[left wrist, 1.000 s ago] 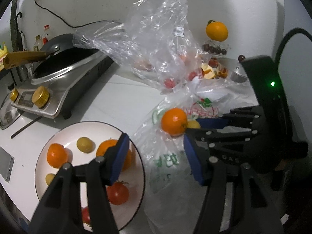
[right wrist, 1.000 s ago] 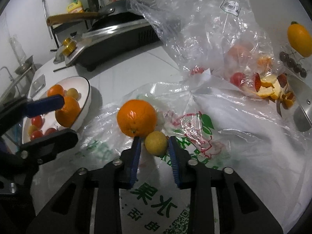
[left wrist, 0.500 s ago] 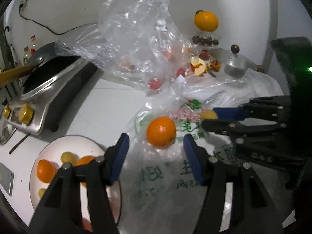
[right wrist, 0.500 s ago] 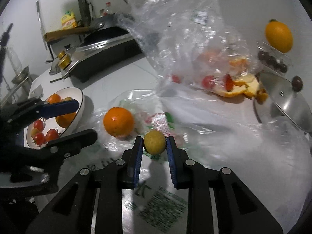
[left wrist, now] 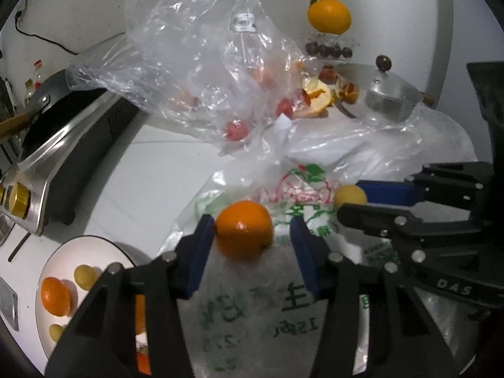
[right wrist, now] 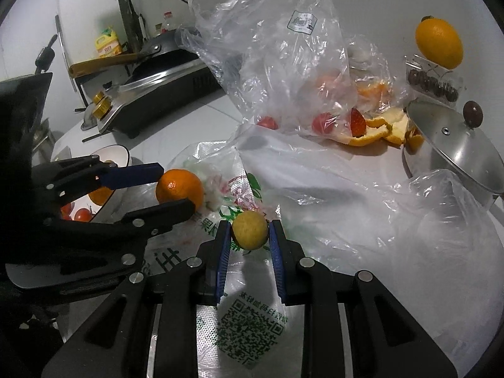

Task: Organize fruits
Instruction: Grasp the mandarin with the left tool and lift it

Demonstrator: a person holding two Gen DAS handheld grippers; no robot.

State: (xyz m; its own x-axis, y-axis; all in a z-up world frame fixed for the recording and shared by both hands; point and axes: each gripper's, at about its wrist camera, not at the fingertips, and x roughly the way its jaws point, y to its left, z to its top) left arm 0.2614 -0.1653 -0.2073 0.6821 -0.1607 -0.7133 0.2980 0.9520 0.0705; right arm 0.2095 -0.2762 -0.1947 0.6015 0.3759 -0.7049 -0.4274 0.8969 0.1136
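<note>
Since a second ago the left gripper (left wrist: 252, 236) has swung off the plate (left wrist: 63, 258) and over to the orange (left wrist: 244, 233), which now sits between its blue pads on the printed bag (left wrist: 283, 308). Its jaws are closing: the left-side pad is at the orange's skin, while the other pad is apart from it. The right gripper (right wrist: 249, 239) has carried the small yellow fruit (right wrist: 249, 229) a little up off the bag, and is clamped on it, a pad pressing on each side near the fingertips. Beyond both sets of fingers a clear bag (right wrist: 283, 63) with red fruits stands beside orange peel (right wrist: 375, 129).
</note>
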